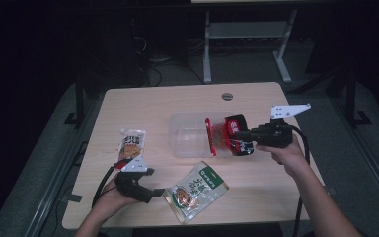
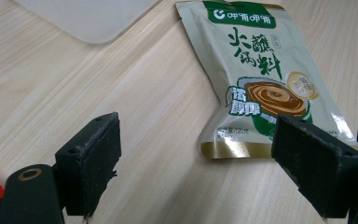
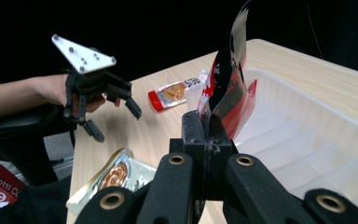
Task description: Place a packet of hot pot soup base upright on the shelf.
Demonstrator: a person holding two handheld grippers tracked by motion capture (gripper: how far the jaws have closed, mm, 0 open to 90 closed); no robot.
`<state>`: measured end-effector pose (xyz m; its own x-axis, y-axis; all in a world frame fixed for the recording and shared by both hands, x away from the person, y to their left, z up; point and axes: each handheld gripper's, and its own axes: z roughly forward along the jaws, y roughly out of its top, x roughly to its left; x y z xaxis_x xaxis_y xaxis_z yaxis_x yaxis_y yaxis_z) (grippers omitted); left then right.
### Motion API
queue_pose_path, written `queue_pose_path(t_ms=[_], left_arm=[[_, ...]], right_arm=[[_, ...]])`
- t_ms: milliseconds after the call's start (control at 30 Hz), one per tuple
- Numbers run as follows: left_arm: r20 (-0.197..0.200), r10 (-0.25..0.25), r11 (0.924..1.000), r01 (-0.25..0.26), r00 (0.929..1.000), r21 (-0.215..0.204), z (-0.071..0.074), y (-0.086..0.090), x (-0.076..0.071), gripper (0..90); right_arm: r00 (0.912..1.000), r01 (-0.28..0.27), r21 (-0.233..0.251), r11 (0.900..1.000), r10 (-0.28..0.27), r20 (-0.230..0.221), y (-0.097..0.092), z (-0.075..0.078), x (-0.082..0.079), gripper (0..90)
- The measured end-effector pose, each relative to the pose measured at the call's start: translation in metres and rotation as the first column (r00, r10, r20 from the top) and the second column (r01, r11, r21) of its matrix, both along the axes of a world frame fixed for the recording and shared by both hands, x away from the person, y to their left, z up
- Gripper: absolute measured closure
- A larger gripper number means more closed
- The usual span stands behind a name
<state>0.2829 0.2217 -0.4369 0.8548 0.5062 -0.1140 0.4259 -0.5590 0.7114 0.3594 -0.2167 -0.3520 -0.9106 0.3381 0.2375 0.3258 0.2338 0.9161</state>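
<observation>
Over the clear bin's point(image 1: 190, 136) right end, the right gripper point(image 1: 242, 136) is pinching a red packet point(image 1: 234, 133) by its edge so it is hanging free for dropping in. The forearm is reaching in level from the right. The left gripper point(image 1: 155, 192), jaws spread and empty, is resting beside a green pouch point(image 1: 197, 190), lined up to take it.

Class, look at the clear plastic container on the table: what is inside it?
The clear plastic container has a red packet leaning in at its right end, beside the red-and-black packet that the right gripper pinches. The floor under those packets is covered.
</observation>
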Motion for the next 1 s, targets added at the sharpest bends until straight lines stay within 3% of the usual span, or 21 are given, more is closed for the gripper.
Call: queue_pose_path(t_ms=[300, 1000], left_arm=[[-0.006, 0.005, 1.0000, -0.005, 1.0000, -0.007, 0.000, 0.001, 0.000, 15.4], [-0.009, -0.002, 1.0000, 0.002, 1.0000, -0.004, -0.001, 0.001, 0.001, 15.4]], right_arm=[[0.9999, 0.000, 0.010, 0.9999, -0.001, 0.011, 0.017, 0.005, 0.016, 90.0], [1.0000, 0.004, 0.013, 0.9999, -0.004, -0.001, 0.060, 0.002, 0.039, 90.0]])
